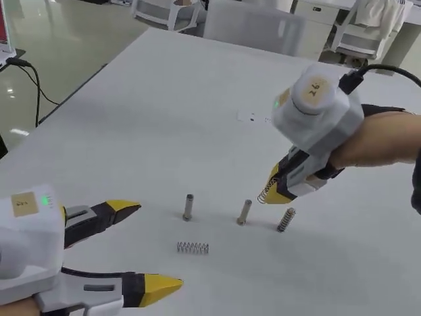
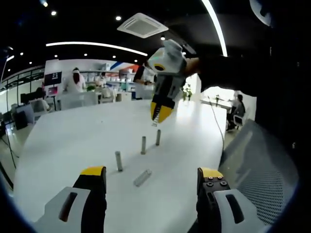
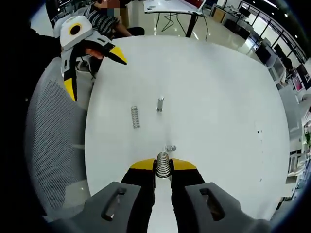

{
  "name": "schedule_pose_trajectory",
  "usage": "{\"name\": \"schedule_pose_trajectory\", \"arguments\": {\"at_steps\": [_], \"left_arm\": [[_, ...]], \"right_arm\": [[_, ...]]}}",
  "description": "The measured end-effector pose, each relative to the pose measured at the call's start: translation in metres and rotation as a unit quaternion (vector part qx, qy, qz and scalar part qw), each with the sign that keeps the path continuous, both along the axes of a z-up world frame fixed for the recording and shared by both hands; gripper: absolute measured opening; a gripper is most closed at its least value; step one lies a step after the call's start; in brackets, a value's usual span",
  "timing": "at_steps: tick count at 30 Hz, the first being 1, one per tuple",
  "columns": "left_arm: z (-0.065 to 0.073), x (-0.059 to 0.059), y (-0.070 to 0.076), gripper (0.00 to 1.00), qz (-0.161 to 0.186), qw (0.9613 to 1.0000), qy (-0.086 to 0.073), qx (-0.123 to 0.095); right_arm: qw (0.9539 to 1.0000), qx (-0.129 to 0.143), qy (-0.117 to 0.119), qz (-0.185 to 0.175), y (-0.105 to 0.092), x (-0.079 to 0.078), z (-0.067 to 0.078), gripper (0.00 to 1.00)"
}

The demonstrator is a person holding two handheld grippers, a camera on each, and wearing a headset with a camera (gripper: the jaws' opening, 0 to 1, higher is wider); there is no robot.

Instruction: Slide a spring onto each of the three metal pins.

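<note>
The right gripper [image 1: 273,191] had its jaws pinched on the held spring [image 1: 265,192], close above the middle pin [image 1: 245,212]. To either side stood a sprung pin [image 1: 286,219] and a bare pin [image 1: 189,207]. A loose spring [image 1: 193,247] lay nearer the tabletop's [image 1: 164,99] near edge, where the left gripper [image 1: 160,245] hovered, jaws spread wide.

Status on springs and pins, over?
Left gripper open. Right gripper shut on held spring, near middle pin. Sprung pin done, third pin bare; loose spring on table. Nothing in the way.
</note>
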State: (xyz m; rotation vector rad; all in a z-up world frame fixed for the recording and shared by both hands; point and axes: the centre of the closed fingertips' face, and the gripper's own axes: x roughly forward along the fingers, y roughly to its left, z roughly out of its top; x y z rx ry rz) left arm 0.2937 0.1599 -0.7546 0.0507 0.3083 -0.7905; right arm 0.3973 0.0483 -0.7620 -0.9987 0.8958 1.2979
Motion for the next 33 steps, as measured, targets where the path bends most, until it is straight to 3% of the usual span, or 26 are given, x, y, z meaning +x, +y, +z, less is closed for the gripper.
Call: {"name": "schedule_pose_trajectory", "arguments": {"at_steps": [14, 33], "left_arm": [[-0.003, -0.001, 0.002, 0.71, 0.008, 0.9999, 0.006, 0.002], [-0.008, 0.002, 0.003, 0.68, 0.013, 0.9998, 0.014, -0.002]], "right_arm": [[1.0, -0.006, 0.001, -0.001, 0.009, 0.02, -0.028, 0.09], [0.9993, -0.033, 0.018, 0.006, 0.009, 0.02, -0.051, 0.09]]}}
